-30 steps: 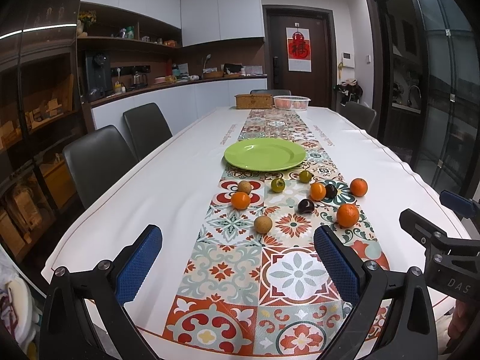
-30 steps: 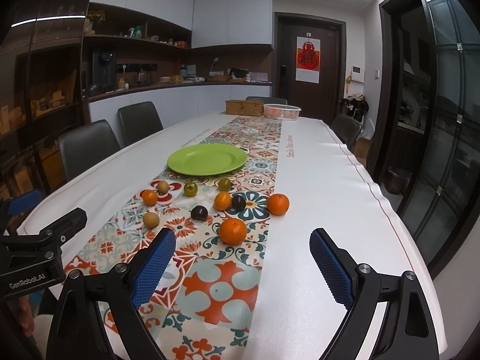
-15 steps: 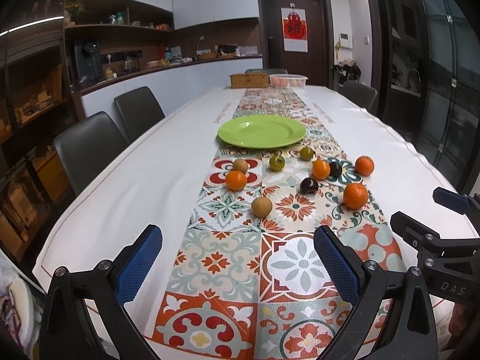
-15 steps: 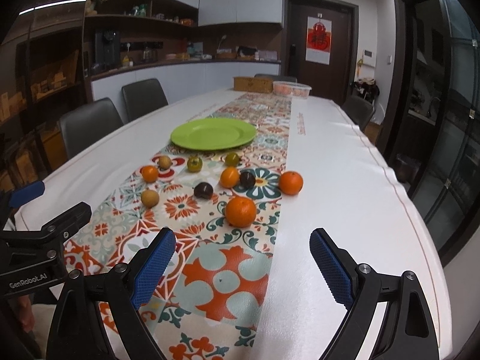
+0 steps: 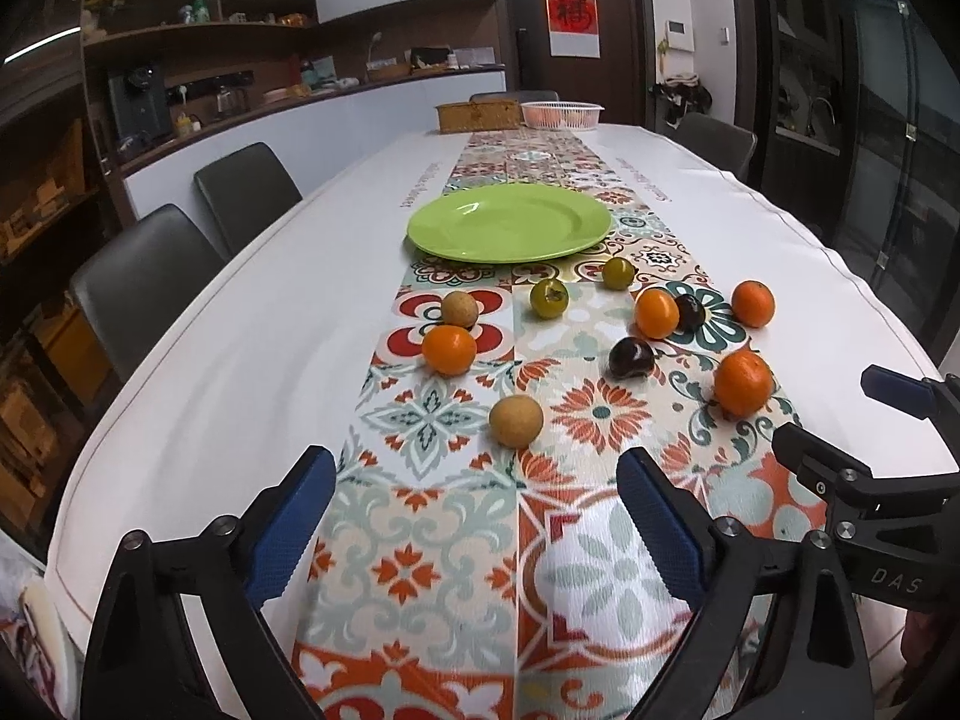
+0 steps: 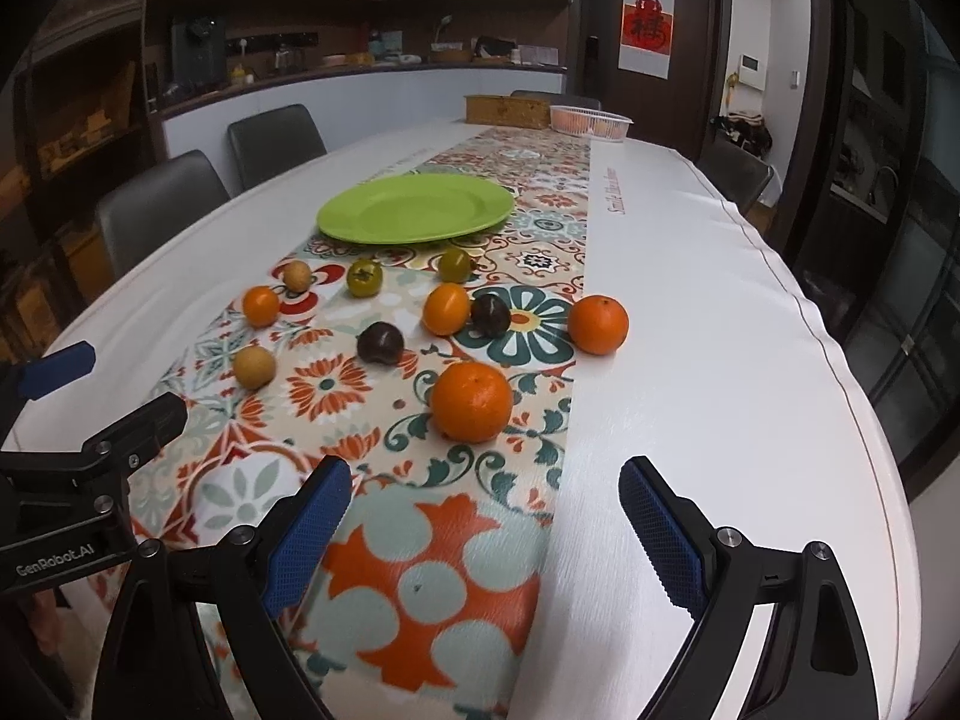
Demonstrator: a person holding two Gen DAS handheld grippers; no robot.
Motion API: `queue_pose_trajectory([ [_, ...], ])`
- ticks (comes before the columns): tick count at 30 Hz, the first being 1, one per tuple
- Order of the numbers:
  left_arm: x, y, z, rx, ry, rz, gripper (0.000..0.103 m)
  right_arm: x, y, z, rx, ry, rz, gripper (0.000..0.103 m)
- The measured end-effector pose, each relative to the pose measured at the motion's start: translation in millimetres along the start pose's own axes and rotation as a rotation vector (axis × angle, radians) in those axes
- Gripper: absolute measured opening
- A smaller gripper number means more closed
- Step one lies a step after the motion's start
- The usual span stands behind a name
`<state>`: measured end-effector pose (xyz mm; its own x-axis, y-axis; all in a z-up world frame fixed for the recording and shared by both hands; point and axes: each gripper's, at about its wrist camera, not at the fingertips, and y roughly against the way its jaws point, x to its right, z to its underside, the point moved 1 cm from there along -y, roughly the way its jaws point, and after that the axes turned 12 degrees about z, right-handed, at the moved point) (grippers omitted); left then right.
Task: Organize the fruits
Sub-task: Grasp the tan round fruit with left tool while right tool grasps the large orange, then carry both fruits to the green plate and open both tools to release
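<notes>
Approaching loose fruit

Both hand-held grippers, left (image 5: 474, 516) and right (image 6: 480, 516), gape empty; the left's jaws have just narrowed slightly. Ahead lie a tan fruit (image 5: 516, 421) and an orange (image 6: 472, 401); a nudge might roll either.

Ten small fruits lie loose on the patterned runner, mid-frame, below an empty green plate (image 5: 510, 223) that sits flat at upper centre. Four oranges: one at the left (image 5: 449, 349), one in the middle (image 5: 657, 313) touching a dark plum (image 5: 690, 311), one far right (image 5: 753, 303), one lower right (image 5: 743, 383). A second dark plum (image 5: 631, 358) lies apart. Two tan round fruits — one nearest (image 5: 516, 421), one just above the left orange (image 5: 459, 308). Two greenish fruits (image 5: 549, 297) (image 5: 618, 273) sit closest to the plate.
</notes>
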<state>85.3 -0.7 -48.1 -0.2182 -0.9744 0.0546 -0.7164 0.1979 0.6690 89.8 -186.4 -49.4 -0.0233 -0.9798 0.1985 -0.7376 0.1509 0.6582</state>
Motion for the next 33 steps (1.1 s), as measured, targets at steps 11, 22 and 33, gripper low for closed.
queue_pose_trajectory([
  [11, -11.9, -40.5, -14.7, -0.093, 0.026, 0.055, 0.065, -11.0, -32.2, -17.5, -0.057, 0.038, -0.019, 0.086],
  [22, -11.0, -67.9, -22.6, -0.160, 0.026, 0.123, 0.042, -13.7, -55.7, -23.1, -0.124, 0.047, -0.039, 0.064],
  [33, -10.9, -74.6, -22.8, -0.177, 0.034, 0.135, 0.029, -13.1, -65.3, -24.5, -0.164, 0.031, -0.102, 0.043],
])
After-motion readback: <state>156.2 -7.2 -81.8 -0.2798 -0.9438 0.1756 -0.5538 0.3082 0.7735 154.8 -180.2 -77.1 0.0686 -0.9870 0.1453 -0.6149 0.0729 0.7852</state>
